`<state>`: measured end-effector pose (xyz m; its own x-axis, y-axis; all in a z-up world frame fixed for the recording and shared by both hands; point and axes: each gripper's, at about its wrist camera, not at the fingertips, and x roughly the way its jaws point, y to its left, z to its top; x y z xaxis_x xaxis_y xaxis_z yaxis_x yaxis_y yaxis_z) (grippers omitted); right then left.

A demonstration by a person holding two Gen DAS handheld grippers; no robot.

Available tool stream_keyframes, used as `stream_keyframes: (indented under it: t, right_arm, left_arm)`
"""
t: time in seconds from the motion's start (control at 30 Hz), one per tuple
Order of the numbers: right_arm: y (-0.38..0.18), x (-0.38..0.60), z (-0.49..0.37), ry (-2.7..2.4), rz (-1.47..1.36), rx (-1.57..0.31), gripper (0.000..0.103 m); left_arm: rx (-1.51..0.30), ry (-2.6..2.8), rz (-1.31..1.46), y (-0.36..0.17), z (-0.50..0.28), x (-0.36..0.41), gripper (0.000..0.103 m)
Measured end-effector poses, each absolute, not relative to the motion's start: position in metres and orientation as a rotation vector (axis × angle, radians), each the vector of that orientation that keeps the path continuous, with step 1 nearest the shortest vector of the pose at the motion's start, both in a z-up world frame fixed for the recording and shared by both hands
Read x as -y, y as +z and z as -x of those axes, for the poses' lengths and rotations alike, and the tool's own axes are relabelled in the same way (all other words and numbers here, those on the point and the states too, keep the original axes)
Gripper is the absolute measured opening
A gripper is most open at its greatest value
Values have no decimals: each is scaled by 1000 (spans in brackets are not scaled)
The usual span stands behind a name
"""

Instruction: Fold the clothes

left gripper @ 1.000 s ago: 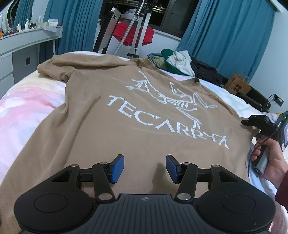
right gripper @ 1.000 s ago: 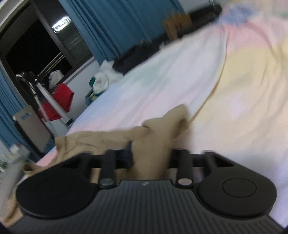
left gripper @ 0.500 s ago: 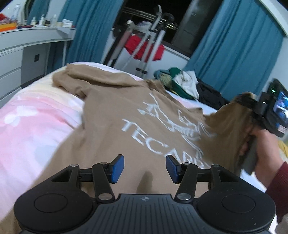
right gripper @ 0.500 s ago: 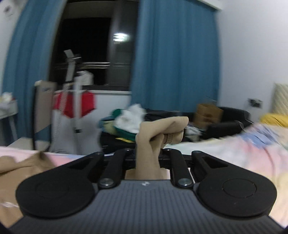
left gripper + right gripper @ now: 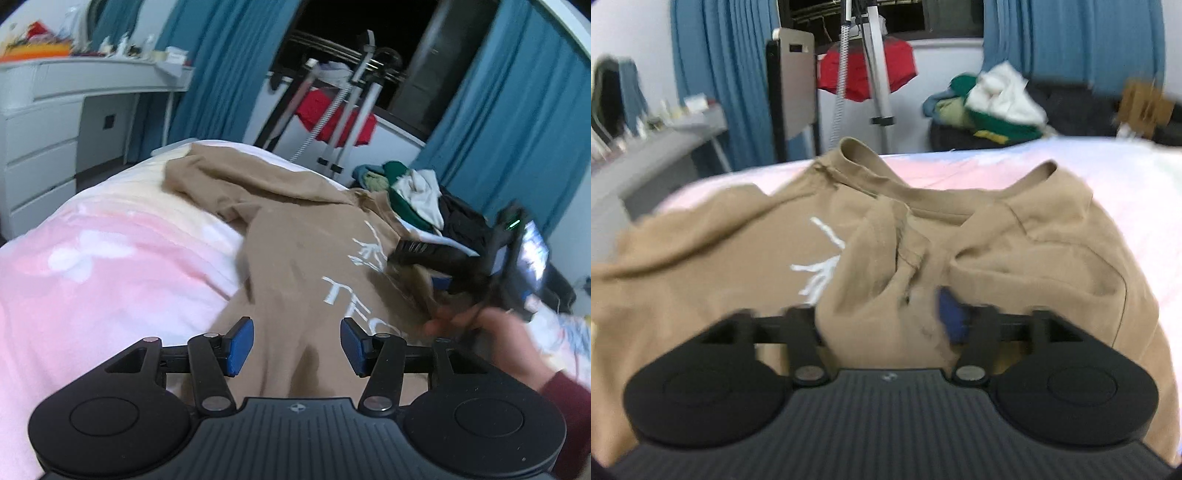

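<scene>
Right gripper (image 5: 882, 325) clamped on tan T-shirt (image 5: 295, 266), left gripper (image 5: 297, 345) apart, clothes pile (image 5: 990, 103) beyond

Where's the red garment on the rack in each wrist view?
Left wrist: red garment upper centre, hanging behind the silver rack.
Right wrist: red garment top centre, behind the same rack.
Shared landmark: clothes pile /, to its right in both.
</scene>
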<state>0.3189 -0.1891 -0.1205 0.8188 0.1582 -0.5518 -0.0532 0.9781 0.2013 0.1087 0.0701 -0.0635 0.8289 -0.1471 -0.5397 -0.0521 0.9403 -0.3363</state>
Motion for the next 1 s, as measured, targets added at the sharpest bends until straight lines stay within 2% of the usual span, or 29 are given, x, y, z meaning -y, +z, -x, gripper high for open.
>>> stream_keyframes:
  t: [0.17,0.43,0.67,1.0]
  right_arm:
    - [-75,218,-258,150,-318,-546,72]
    - [-19,278,-101,133,-392,-484,72]
    - [-32,322,6,28,-455,-428,72]
    - [-48,379,27,-102,-599,-349,74]
  left_arm:
    - [-599,-92,263,-66,-104,-53,55]
    - [-590,-191,200,-61,-78,-31,56]
    - [-617,-333,158,-49,-34,4,56]
    - [-696,-580,39,-54,22,113,56]
